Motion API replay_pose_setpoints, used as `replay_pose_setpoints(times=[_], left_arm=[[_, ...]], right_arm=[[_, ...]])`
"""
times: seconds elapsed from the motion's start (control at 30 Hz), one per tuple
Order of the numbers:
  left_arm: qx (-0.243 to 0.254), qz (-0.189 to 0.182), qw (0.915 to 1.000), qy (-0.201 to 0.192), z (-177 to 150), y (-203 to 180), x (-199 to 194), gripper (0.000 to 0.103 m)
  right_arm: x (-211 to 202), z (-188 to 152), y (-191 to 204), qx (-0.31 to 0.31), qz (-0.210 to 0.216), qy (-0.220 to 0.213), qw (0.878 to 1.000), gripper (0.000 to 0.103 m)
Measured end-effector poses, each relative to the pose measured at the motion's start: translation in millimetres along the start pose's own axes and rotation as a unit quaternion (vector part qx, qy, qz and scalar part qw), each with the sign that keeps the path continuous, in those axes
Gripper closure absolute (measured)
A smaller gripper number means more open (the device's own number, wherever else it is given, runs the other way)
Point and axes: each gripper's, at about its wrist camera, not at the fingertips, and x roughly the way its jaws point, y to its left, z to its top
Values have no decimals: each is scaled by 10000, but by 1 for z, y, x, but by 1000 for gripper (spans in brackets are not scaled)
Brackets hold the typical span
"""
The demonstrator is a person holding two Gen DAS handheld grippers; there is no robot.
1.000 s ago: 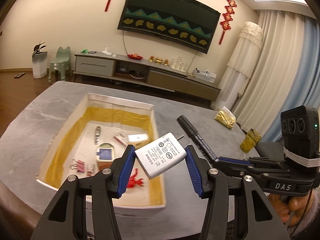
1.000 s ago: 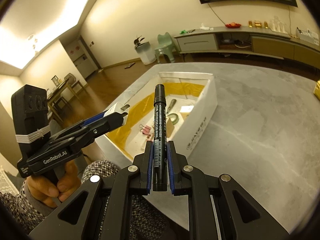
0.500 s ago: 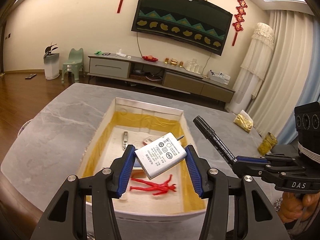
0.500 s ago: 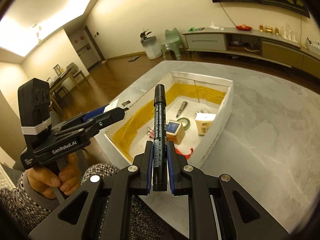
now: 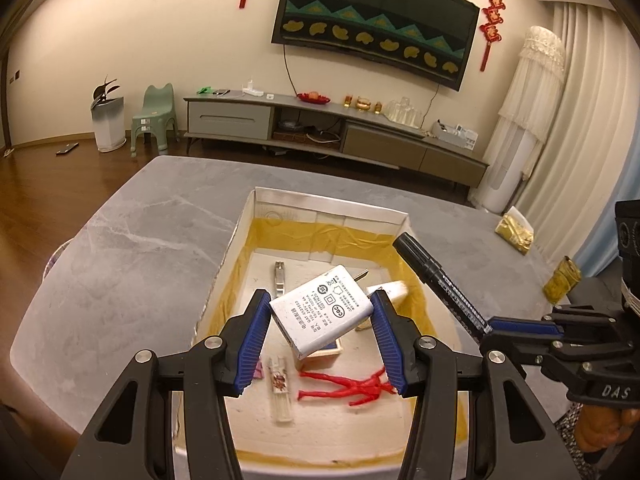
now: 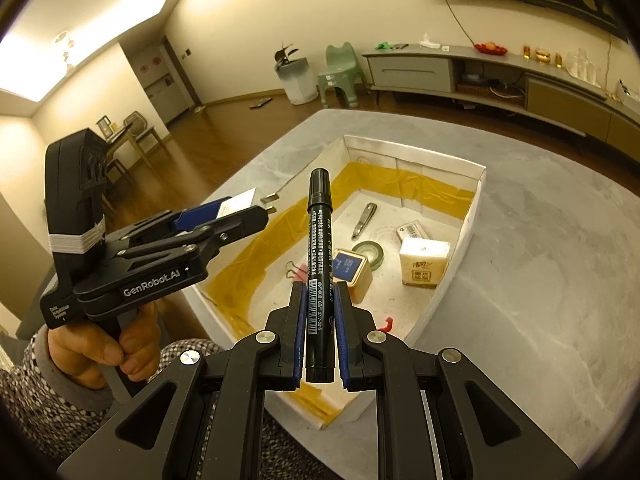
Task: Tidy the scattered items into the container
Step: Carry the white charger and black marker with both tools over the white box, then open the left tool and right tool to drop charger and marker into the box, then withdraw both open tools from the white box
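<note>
My left gripper [image 5: 320, 322] is shut on a white charger plug [image 5: 322, 312], tilted, held above the white box [image 5: 332, 202] lined with yellow tape. My right gripper [image 6: 320, 320] is shut on a black marker [image 6: 318, 248] that points forward over the box's near end; the marker [image 5: 440, 280] also shows at the right of the left wrist view. Inside the box [image 6: 472, 216] lie a nail clipper [image 6: 363, 220], a green tape roll [image 6: 370, 254], a tissue pack [image 6: 424, 266], a small blue-topped box [image 6: 352, 270], a binder clip [image 6: 298, 270] and a red figure [image 5: 348, 386].
The box stands on a grey marble table [image 5: 132, 264]. Two gold packets [image 5: 516, 234] lie at the table's far right. A person's hand [image 6: 100, 352] with a patterned sleeve holds the left gripper. A TV cabinet [image 5: 320, 128] stands along the far wall.
Both grippers have moved forward and over the box, each still holding its item. The box now lies more centred under the charger plug, and more of its contents show.
</note>
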Motion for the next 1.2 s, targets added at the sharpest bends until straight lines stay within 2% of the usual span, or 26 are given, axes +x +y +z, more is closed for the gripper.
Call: replay_pose_setpoints(times=[0.27,0.43,0.47,0.5,0.57,0.73,0.9,1.2], left_arm=[[128,152,9996,207,13,6,29,50],[112,263,9990,353,23,12,57,50],[45,298,9984,471,24,16,66,50],[-77,386,9976,577,24,20,74,49],[-238,253,9972,660,23,26,82,46],[-321,191,9986,384,27,37,69,46],[-321,104,9987,394,26,40,61,46],[-284,22,9983,504,21,33,52,46]], right_arm=[[32,13,-5,43,-187,219,9996,89],[59,25,-20,210,-447,253,9985,86],[67,27,-26,258,-582,316,9975,73],[72,29,-31,335,-629,348,9969,65],[77,28,-41,529,-597,402,9960,65],[78,23,-50,655,-502,500,9953,65],[74,22,-43,578,-357,524,9963,65],[64,18,-23,293,-340,582,9973,65]])
